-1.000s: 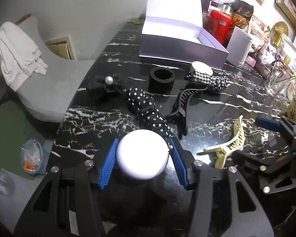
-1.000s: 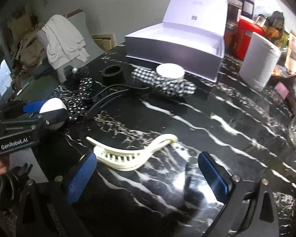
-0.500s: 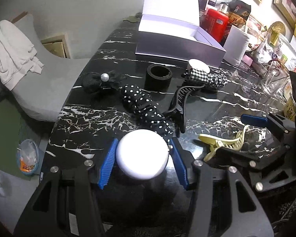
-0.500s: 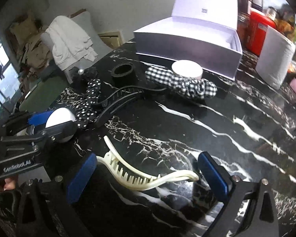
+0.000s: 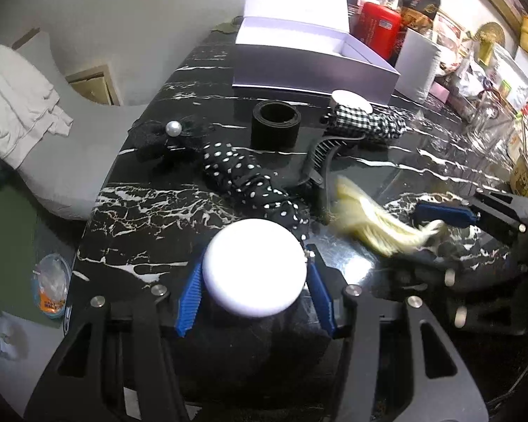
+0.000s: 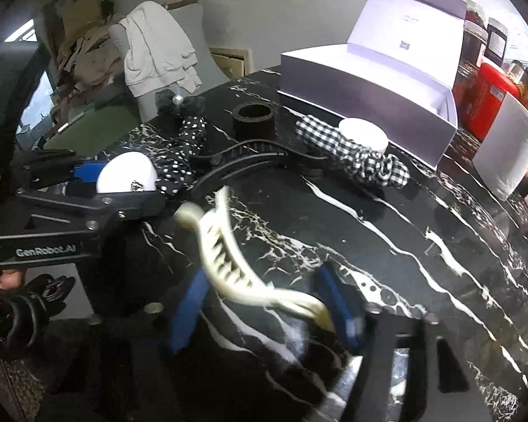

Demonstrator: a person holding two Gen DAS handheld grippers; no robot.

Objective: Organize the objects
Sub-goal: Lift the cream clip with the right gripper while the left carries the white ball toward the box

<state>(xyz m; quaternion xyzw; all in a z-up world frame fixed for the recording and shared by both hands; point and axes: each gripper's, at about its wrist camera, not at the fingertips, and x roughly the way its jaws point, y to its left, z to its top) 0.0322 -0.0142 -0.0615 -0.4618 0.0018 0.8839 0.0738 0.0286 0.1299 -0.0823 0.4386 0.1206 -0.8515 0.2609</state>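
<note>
My left gripper is shut on a white round jar, held just above the near edge of the black marble table. To its right, the jaws of my right gripper are closing on a cream claw clip. The clip stands blurred between the blue pads and touches them. Behind lie a polka-dot scrunchie, a black claw clip, a black ring, a checked scrunchie, a second white jar and a black bow with a pearl. An open white box stands at the back.
A red canister, a white paper roll and glassware crowd the far right of the table. A grey chair with a white cloth stands off the table's left side. A gloved hand holds the left gripper.
The right gripper's jaws went from wide apart to narrow around the cream clip, which swung from lying crosswise to pointing away. The left gripper kept the white jar still.
</note>
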